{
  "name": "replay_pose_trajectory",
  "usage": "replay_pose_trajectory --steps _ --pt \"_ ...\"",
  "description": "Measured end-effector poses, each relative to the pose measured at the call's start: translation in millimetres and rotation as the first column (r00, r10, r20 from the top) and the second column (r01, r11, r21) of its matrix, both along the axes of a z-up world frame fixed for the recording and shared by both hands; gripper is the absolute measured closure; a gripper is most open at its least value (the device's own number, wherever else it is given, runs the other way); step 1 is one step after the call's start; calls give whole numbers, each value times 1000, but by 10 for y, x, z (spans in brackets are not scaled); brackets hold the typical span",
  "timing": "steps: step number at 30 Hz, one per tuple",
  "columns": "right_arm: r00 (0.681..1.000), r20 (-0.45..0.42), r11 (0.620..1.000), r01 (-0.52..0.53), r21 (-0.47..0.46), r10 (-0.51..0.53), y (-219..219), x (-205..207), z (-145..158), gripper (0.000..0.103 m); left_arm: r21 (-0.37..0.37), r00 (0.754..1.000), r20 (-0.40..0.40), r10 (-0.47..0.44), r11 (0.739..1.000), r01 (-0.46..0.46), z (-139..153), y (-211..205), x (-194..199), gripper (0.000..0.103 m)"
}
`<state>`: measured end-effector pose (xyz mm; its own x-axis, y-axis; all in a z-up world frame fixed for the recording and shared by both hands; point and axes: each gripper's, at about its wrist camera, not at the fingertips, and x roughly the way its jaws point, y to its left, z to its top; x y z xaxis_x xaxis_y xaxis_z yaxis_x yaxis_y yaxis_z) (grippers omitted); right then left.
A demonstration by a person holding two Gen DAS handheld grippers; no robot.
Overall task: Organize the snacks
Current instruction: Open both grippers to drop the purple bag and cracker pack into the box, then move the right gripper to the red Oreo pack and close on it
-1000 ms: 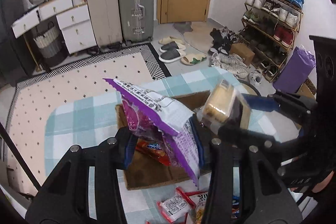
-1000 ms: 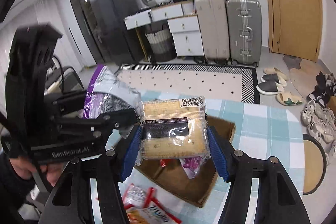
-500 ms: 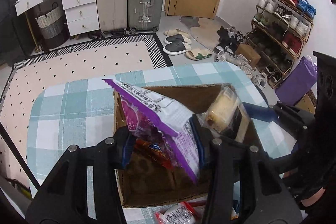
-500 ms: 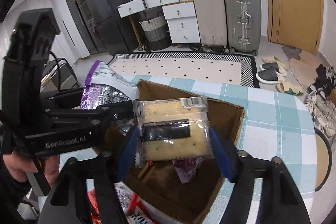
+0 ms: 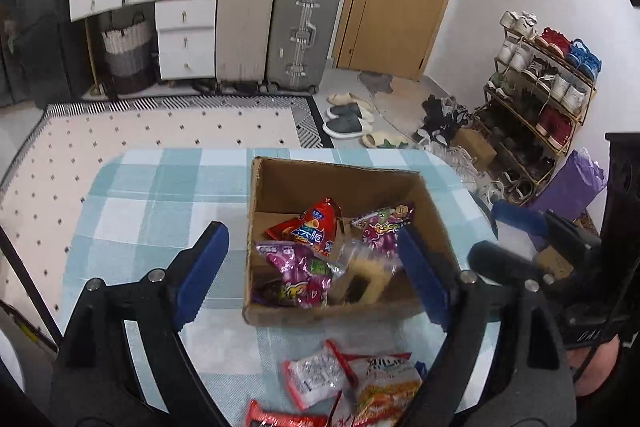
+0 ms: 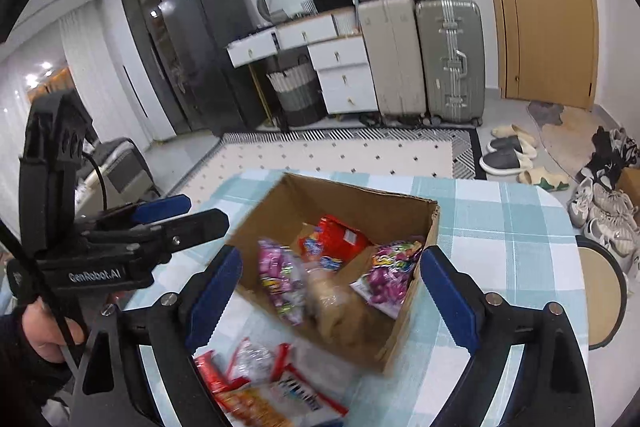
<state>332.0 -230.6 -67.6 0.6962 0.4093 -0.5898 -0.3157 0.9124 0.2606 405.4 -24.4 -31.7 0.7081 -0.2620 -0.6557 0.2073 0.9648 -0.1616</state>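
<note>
Both the left gripper (image 5: 312,267) and right gripper (image 6: 332,291) are opening, empty, having just dropped the purple bag (image 5: 298,273) and cracker pack (image 5: 370,277) into the cardboard box (image 5: 320,315), leaving more snacks (image 5: 352,383) near.

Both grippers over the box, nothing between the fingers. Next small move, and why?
Probably draw the left gripper back toward the loose snack packets on the tablecloth near the box's front wall and line up on one. Both sets of jaws are opening with nothing between them, the purple bag and cracker pack already lie in the cardboard box, and packets remain outside it. The right gripper could follow.
</note>
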Motion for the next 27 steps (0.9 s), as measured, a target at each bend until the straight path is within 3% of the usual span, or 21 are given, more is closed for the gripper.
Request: replay_pose_trajectory --steps 8,12,14,22,24,27 --pt "989 146 999 -7 42 1 -15 -962 371 7 96 983 177 -50 995 34 401 -21 -1086 17" --pt "977 213 999 -11 39 2 34 -1467 459 3 138 964 264 -21 990 -17 543 -20 -1645 0" --pt "968 252 999 -14 40 3 72 -1756 483 2 133 951 308 -13 991 -30 605 -9 -1909 0" --pt "956 292 997 9 76 -31 184 -2485 319 1 108 934 357 28 992 -71 671 27 -2762 0" --pt "959 284 996 -11 85 -13 231 -2590 232 1 130 936 350 45 987 -96 644 38 -2905 0" --pt "961 275 998 6 70 -25 294 -2784 75 1 175 918 392 64 974 -143 545 73 -3223 0"
